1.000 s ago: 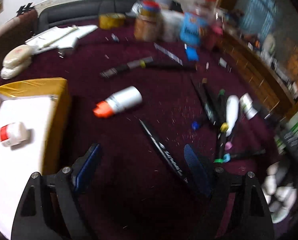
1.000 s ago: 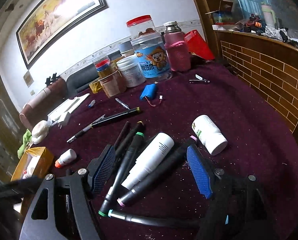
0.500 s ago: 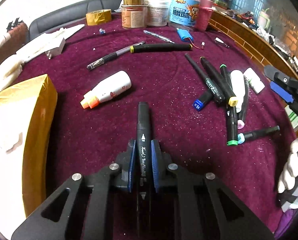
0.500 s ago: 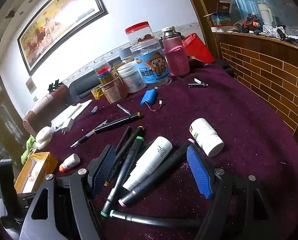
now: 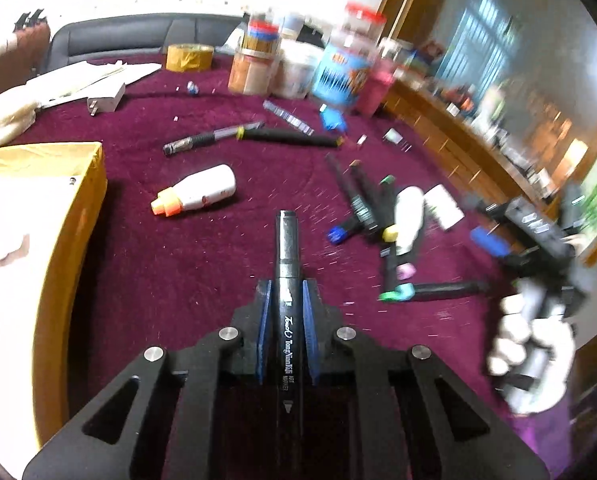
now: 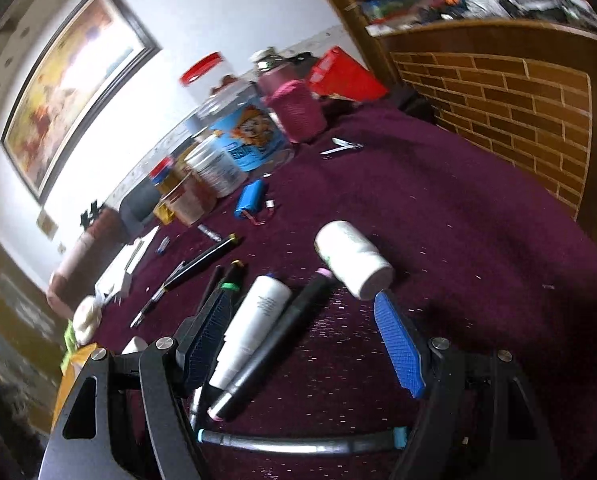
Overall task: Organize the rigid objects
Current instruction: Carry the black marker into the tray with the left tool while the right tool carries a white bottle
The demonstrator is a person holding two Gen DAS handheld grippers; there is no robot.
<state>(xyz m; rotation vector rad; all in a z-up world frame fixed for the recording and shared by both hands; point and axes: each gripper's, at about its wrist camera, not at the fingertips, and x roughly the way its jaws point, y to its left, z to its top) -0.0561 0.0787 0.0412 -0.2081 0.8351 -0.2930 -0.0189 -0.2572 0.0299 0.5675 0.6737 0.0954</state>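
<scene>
My left gripper (image 5: 286,292) is shut on a black marker (image 5: 287,240) that points forward above the maroon tablecloth. To its left stands a yellow box (image 5: 78,216) with a white inside. A white bottle with an orange cap (image 5: 198,194) lies ahead, and a heap of markers (image 5: 362,200) lies to the right. My right gripper (image 6: 302,304) is open and low over that heap, with a white tube (image 6: 258,320) and a pink-capped black marker (image 6: 282,336) between its fingers, untouched. A white pill bottle (image 6: 352,258) lies just beyond the right finger.
Jars and tubs (image 5: 338,68) crowd the table's far edge, beside a tape roll (image 5: 189,57) and a white plug (image 5: 106,100). A blue battery pack (image 6: 251,199) and a nail clipper (image 6: 342,147) lie farther out. A gloved hand (image 5: 530,344) holds the right gripper.
My left gripper closed on the black marker and now carries it slightly forward. The right gripper stayed open, rolled and slid nearer the marker heap.
</scene>
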